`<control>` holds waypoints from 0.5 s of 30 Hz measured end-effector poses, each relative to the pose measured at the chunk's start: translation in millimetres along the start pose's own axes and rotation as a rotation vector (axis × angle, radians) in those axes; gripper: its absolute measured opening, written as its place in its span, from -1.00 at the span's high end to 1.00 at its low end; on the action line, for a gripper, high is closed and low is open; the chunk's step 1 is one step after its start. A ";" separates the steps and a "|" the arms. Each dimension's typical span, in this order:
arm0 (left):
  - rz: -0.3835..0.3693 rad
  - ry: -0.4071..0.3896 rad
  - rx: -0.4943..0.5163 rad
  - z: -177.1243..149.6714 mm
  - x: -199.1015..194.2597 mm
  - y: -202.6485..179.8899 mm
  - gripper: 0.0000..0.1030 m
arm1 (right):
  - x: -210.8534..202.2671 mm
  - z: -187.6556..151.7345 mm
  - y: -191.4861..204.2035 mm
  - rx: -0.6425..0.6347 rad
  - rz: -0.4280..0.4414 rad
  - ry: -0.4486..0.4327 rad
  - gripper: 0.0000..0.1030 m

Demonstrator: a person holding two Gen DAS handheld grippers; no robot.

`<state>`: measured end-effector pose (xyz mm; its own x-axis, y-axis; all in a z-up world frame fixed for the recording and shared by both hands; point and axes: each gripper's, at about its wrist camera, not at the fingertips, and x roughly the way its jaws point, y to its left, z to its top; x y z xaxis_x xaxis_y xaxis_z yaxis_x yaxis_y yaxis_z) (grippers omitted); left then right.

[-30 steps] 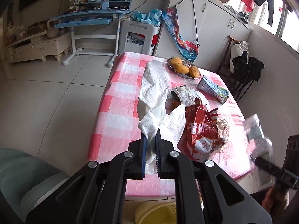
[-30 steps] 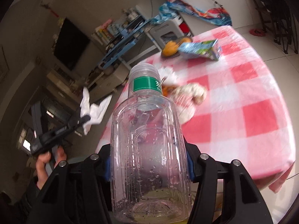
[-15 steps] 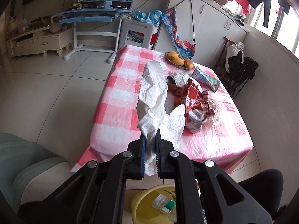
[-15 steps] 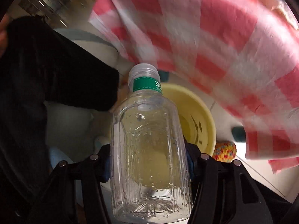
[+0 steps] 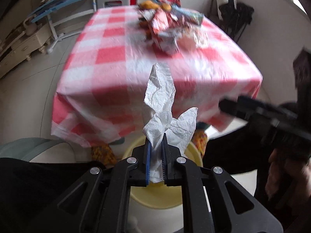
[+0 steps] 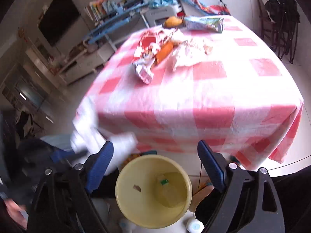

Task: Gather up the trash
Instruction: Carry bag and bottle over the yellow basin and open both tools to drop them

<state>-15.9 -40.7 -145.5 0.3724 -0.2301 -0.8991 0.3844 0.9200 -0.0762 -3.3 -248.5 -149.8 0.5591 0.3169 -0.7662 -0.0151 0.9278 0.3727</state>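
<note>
Below the table edge, the yellow bin (image 6: 153,192) holds the clear bottle (image 6: 168,191), dropped beneath the right gripper (image 6: 155,167), whose empty jaws are spreading. Just beside it, the left gripper (image 5: 155,161) pinches a crumpled white tissue (image 5: 161,104). Farther off, wrappers (image 6: 145,58) litter the checked tablecloth (image 6: 213,97).

We are finding no text that we can read. The red and white wrapper (image 6: 144,58) on the counter (image 6: 213,101) is showing printed marks, but blur is smearing them. The green label on the bottle (image 6: 165,189) in the yellow bin (image 6: 124,203) is too small, and the carton (image 6: 204,23) print is smeared too.
</note>
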 end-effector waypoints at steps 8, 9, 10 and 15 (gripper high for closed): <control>0.102 0.122 0.145 -15.7 21.1 -18.6 -0.34 | -7.7 11.0 10.9 0.005 0.016 -0.074 -0.64; 0.099 0.115 0.130 -14.7 19.5 -15.3 -0.37 | -8.5 8.2 14.6 0.001 0.005 -0.095 -0.64; 0.095 0.101 0.107 -13.3 17.2 -11.4 -0.37 | -12.9 7.6 19.7 -0.003 -0.004 -0.115 -0.64; 0.105 -0.040 -0.039 2.9 -3.9 14.6 -0.56 | -22.2 4.2 21.1 -0.008 -0.063 -0.207 -0.69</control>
<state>-9.3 -27.3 -141.9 0.4425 -0.1433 -0.8852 0.3088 0.9511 0.0003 -12.5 -236.8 -122.8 0.7174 0.2114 -0.6638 0.0192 0.9465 0.3222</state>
